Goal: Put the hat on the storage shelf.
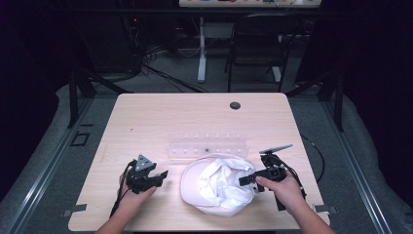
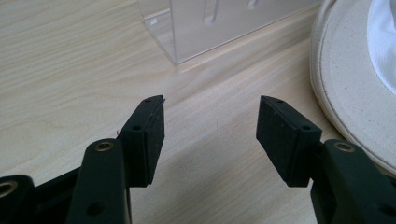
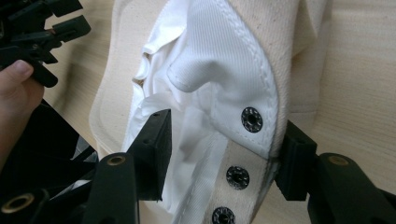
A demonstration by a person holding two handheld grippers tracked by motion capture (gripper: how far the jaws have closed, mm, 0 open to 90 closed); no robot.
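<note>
A cream cap [image 1: 216, 183] lies upside down on the table's near middle, its white lining facing up. My right gripper [image 1: 245, 179] reaches over the cap's right rear edge. In the right gripper view its jaws [image 3: 224, 140] stand wide on either side of the cap [image 3: 210, 56]. One jaw is over the lining, and the other is outside the band with the black snaps [image 3: 238, 177]. My left gripper [image 1: 163, 178] rests just left of the cap, open with nothing between its pads [image 2: 210, 116]. The cap's brim [image 2: 345, 70] lies to its right.
A clear plastic rack [image 1: 207, 144] stands just behind the cap, close ahead of my left gripper [image 2: 210, 28]. The wooden table [image 1: 146, 117] has a cable hole [image 1: 235, 105] near its far edge. A black chair [image 1: 258, 44] stands beyond the table.
</note>
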